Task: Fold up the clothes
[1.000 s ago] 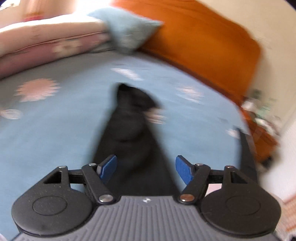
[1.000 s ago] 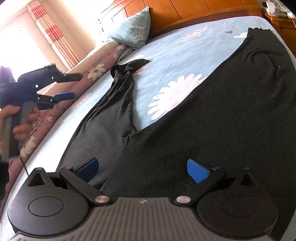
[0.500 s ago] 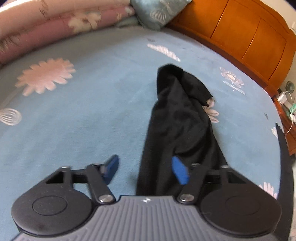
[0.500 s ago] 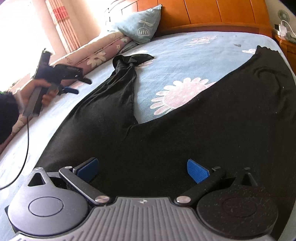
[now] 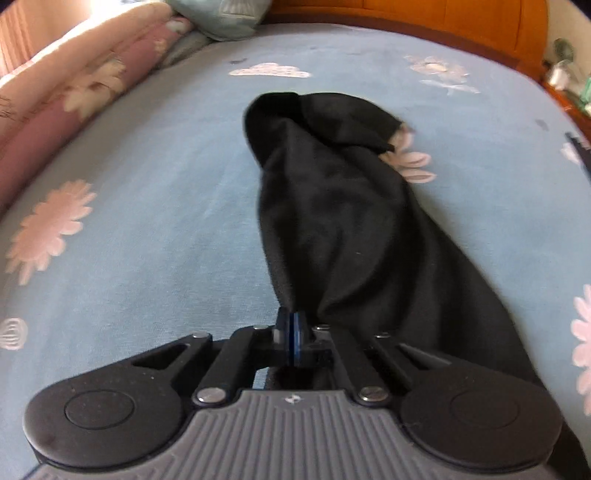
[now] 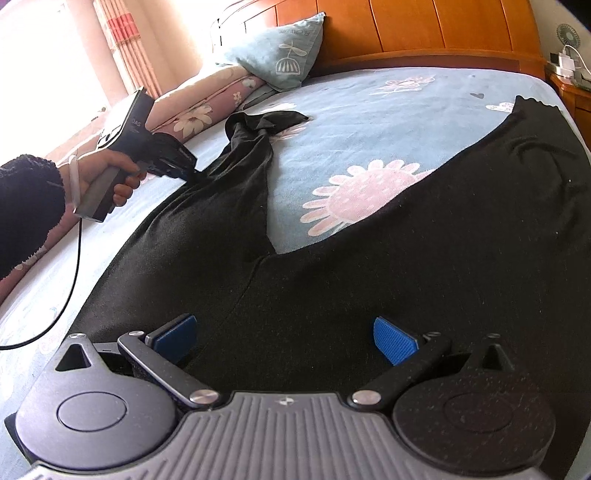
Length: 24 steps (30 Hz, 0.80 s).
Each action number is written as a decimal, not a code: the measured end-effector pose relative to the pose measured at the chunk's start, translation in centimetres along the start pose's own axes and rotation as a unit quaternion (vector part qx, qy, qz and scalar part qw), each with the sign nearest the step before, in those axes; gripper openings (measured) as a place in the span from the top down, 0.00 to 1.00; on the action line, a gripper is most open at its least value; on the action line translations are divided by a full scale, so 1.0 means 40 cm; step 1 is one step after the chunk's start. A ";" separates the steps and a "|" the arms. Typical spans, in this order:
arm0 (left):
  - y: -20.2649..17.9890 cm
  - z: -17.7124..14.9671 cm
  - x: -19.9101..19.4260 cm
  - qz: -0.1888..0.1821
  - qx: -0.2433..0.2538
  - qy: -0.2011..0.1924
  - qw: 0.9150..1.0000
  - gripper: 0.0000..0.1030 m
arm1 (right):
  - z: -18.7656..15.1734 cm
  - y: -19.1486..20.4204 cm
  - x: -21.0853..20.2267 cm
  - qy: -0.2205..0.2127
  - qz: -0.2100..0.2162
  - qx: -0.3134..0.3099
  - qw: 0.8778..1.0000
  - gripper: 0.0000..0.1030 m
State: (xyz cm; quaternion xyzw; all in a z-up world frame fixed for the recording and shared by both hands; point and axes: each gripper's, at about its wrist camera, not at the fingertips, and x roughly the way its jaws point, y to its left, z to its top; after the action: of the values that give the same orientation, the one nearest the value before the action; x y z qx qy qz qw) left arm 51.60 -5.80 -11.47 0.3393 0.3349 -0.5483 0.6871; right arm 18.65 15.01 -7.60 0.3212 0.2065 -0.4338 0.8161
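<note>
We see a black garment (image 6: 388, 258) spread flat on the blue flowered bedsheet (image 6: 369, 122), its body near the right gripper (image 6: 286, 338) and one long sleeve (image 5: 332, 206) running up toward the pillow (image 6: 280, 55) and the wooden headboard (image 6: 424, 33), cuff end crumpled. Our left gripper (image 5: 293, 332) has its blue pads pressed together, pinching the left edge of that sleeve partway along, held in a hand (image 6: 107, 173) with a dark cuff. Our right gripper hangs over the garment's body, jaws spread wide, nothing pinched.
</note>
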 end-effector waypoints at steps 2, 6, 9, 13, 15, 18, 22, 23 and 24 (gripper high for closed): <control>0.020 0.003 -0.007 0.017 -0.034 -0.011 0.999 1.00 | 0.002 -0.004 0.000 -0.001 0.002 0.004 1.000 0.00; 0.088 -0.007 0.003 0.018 -0.124 0.001 0.992 0.98 | 0.003 -0.009 -0.001 -0.002 0.007 0.012 1.000 0.00; 0.092 -0.013 -0.009 0.013 -0.130 -0.011 0.991 0.87 | 0.003 -0.010 -0.001 -0.003 0.008 0.013 1.000 0.00; 0.150 -0.031 -0.044 -0.033 -0.211 -0.033 0.976 0.69 | 0.004 -0.012 -0.001 -0.003 0.010 0.015 1.000 0.00; 0.178 -0.055 -0.065 -0.073 -0.234 -0.038 0.969 0.67 | 0.006 -0.013 -0.001 -0.003 0.012 0.017 1.000 0.00; 0.201 -0.098 -0.072 -0.102 -0.236 -0.014 0.966 0.68 | 0.007 -0.015 0.000 -0.003 0.013 0.019 1.000 0.00; 0.207 -0.165 -0.075 -0.121 -0.213 -0.008 0.969 0.69 | 0.007 -0.015 0.000 -0.004 0.014 0.019 1.000 0.00; 0.201 -0.174 -0.079 -0.118 -0.203 -0.015 0.972 0.71 | 0.007 -0.015 0.000 -0.003 0.013 0.019 1.000 0.00; 0.189 -0.176 -0.084 -0.105 -0.186 -0.018 0.977 0.79 | 0.006 -0.015 0.000 -0.003 0.013 0.019 1.000 0.00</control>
State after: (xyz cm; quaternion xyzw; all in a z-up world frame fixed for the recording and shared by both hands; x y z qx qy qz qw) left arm 57.81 3.11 -11.79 0.1589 0.4519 -0.5516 0.6829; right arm 18.16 14.59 -7.62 0.3378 0.1914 -0.4278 0.8163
